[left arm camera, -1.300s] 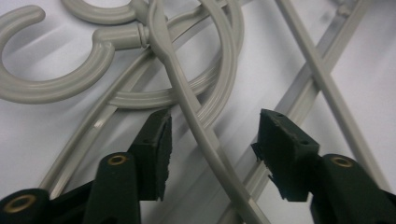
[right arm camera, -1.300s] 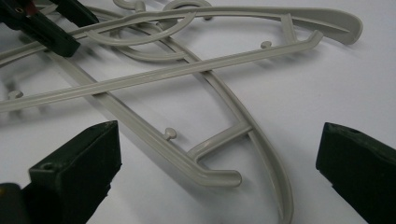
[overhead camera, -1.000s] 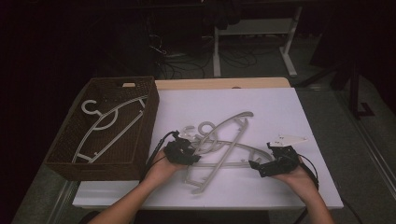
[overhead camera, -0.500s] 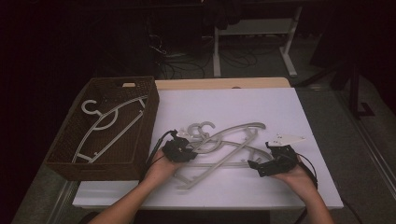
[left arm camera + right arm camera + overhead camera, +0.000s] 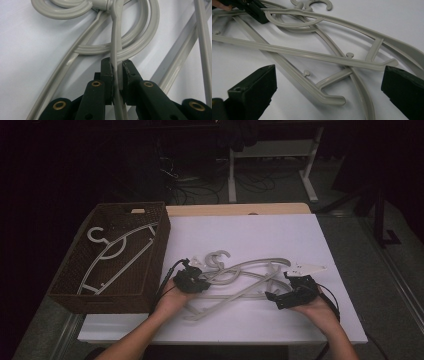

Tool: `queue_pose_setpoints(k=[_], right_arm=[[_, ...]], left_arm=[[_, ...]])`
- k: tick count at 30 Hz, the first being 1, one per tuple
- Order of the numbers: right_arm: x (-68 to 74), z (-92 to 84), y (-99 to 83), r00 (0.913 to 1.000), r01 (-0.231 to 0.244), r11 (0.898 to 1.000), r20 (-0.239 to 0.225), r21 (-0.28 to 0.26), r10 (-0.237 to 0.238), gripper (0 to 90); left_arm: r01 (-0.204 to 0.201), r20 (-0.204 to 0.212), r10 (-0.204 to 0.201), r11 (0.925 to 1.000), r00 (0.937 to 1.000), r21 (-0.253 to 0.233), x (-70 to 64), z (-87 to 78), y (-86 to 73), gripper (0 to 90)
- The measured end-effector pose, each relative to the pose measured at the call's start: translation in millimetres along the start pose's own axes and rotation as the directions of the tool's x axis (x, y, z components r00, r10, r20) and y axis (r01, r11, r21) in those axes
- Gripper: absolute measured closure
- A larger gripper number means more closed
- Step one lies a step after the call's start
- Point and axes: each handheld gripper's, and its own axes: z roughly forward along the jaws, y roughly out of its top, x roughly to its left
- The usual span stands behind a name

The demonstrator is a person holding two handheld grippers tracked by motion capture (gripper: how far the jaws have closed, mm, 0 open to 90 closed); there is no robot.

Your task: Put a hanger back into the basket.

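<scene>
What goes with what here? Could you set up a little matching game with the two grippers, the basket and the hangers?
1. left gripper
2. right gripper
3. basket
4. hangers on the table

a. brown, one hanger inside
b. jaws wide apart, nothing between
c. tangled on the white tabletop
d. clamped on a hanger's thin arm

Pairs: 1-d, 2-b, 3-a, 4-c
</scene>
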Motion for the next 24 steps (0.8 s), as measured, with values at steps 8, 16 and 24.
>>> queue_pose_setpoints(k=[8, 16, 24], right_arm=[[0.9, -1.2, 1.0, 1.0000, 0.009, 1.000, -0.004, -0.010, -0.009, 0.0], [0.7, -3.6, 1.3, 1.0000, 0.001, 1.000, -0.007, -0.026, -0.001, 0.0], [-0.4, -4.8, 0.9, 0.9999, -0.009, 0.999, -0.012, -0.034, 0.008, 0.0]], left_arm=[[-0.004, -0.023, 0.004, 0.9994, 0.9997, -0.035, -0.1, -3.0, 6.2, 81.9], [0.003, -0.023, -0.005, 0.9964, 0.9997, -0.085, 5.2, -20.8, 17.8, 82.1], [0.042, -0.023, -0.046, 0.9884, 0.9987, -0.146, 11.6, -59.5, 36.8, 82.1]])
